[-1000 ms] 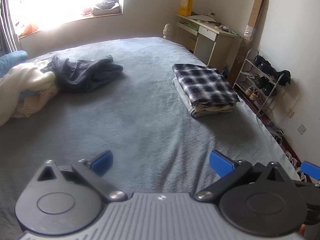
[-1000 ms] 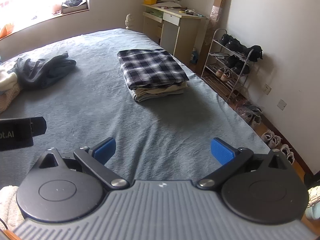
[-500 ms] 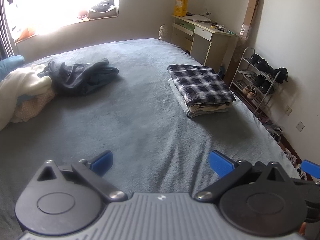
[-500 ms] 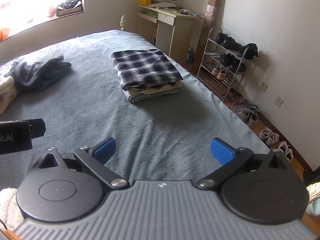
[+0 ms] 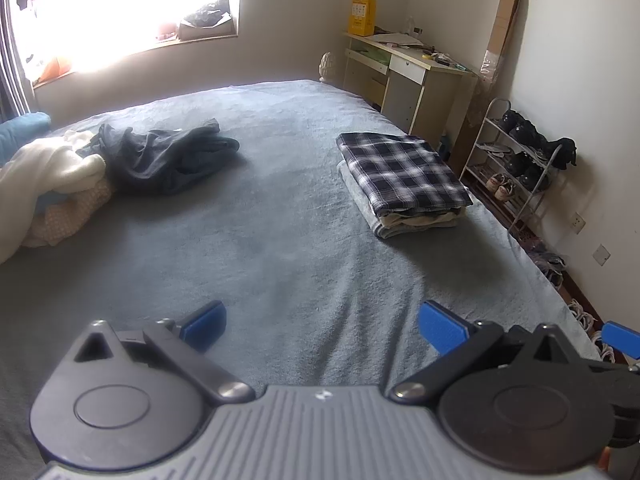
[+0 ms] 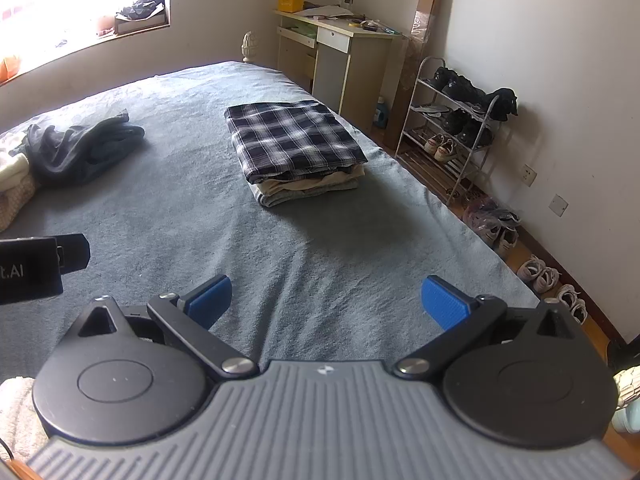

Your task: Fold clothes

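We hold both tools spread wide and empty above the grey-blue fleece bedspread (image 5: 280, 240): the left gripper (image 5: 322, 326) and the right gripper (image 6: 326, 298) grip nothing. The crumpled dark slate garment (image 5: 168, 156) lies well away on the left, touching a cream and peach heap of unfolded clothes (image 5: 52, 184). Its long axis seems to run across the bed, one end pointing toward the neat plaid-topped stack of folded clothes (image 6: 294, 142). Snatching one layer could drag the heap along with it.

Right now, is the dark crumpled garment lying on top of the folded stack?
No, the dark garment lies crumpled on the bed, apart from the plaid-topped stack.
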`<state>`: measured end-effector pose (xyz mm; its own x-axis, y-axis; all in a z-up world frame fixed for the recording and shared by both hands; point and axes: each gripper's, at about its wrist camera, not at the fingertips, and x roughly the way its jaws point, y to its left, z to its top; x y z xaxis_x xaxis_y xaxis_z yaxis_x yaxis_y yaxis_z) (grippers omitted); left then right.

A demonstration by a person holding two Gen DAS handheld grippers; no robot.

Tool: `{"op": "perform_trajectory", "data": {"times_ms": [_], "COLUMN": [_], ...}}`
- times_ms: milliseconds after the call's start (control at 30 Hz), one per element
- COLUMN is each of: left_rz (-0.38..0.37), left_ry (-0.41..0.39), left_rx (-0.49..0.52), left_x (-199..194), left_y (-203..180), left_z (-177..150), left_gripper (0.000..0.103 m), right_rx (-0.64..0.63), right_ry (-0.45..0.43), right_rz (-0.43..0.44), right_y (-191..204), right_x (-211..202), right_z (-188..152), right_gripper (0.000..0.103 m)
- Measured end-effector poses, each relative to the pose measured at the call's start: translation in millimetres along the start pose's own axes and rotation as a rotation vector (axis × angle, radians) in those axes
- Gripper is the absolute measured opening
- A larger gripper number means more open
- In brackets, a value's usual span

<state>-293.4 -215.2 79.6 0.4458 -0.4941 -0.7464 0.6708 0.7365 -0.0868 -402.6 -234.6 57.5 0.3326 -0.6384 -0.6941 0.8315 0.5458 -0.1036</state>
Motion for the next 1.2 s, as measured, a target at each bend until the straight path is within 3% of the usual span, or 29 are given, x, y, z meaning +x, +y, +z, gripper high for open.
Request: {"op": "perform_trajectory", "data": {"times_ms": [1200], "left_rz": [0.006], "left_ry": [0.008], "left_rx": [-0.013], "left_x": [2.0], "left_y": [4.0], "left_z": [-2.4], "left_gripper": [0.103], "right_rx": [-0.008], "right_ry": [0.006], "right_rz": [0.004], "right_y": [3.6], "right_x": [-0.5], "right_z": [-2.5], "right_gripper": [0.102]}}
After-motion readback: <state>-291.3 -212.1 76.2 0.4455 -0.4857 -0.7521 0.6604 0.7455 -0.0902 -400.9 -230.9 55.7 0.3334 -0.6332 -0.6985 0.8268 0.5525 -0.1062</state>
